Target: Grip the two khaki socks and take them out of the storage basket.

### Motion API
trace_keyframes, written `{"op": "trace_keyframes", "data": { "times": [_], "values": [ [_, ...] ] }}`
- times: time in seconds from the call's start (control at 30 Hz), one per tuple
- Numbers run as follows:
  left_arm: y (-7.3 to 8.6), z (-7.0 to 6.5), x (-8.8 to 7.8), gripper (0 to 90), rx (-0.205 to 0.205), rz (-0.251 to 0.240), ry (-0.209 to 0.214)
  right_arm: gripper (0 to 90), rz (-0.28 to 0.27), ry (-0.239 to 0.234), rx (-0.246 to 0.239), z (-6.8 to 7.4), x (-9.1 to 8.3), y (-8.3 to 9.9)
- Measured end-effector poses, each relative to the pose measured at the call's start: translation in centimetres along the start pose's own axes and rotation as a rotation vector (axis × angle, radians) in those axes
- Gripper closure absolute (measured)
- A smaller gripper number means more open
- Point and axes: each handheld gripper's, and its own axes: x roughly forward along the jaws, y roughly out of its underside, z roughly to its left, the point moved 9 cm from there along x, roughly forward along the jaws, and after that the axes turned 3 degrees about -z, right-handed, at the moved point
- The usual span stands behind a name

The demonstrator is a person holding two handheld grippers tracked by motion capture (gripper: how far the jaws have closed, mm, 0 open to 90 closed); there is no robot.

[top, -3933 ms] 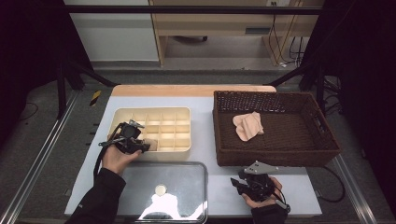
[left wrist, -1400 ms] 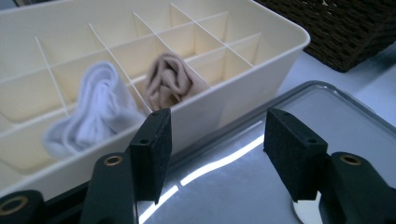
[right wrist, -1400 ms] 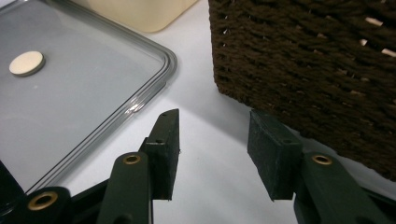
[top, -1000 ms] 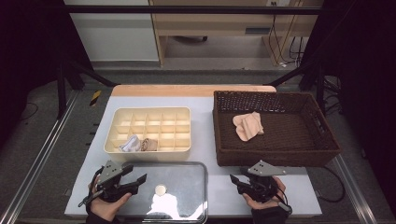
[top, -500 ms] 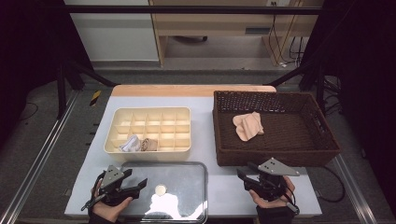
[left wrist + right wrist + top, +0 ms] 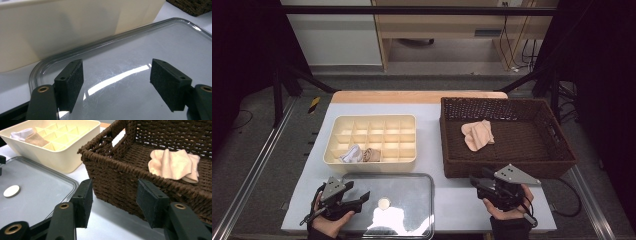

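I note the divided box point(image 6: 372, 137) left of the basket point(image 6: 507, 172); the lid point(image 6: 412, 200) lies before the box, a cloth point(image 6: 478, 134) in the basket.

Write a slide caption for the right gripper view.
Open tongs face a wicker basket holding a beige cloth.

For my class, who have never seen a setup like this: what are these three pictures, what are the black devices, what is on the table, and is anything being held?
A person sits at a table holding a two-jaw grasping tool in each hand. The high view looks down from above: left tool, right tool. The other two pictures come from cameras riding on each tool, looking along its black jaws.

On the table are a cream divided box with two rolled cloths in its front cells, a clear lid lying flat, and a brown wicker basket containing a peach cloth.

Both tools are open and hold nothing. The left hovers over the lid; the right, whose jaws have just been opening, points at the basket.
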Motion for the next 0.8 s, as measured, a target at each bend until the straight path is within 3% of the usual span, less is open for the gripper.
{"op": "trace_keyframes", "data": {
  "times": [0.33, 0.8],
  "values": [
    [-0.1, 0.0, -0.1, 26.2, -0.008, -0.005, 0.003, 46.4, -0.003, 0.012, 0.007, -0.6, 0.3, -1.4],
    [0.0, 0.1, -0.1, 26.6, -0.010, -0.003, 0.004, 46.4, -0.032, 0.051, -0.004, -2.3, 2.3, -6.0]
  ]
}}
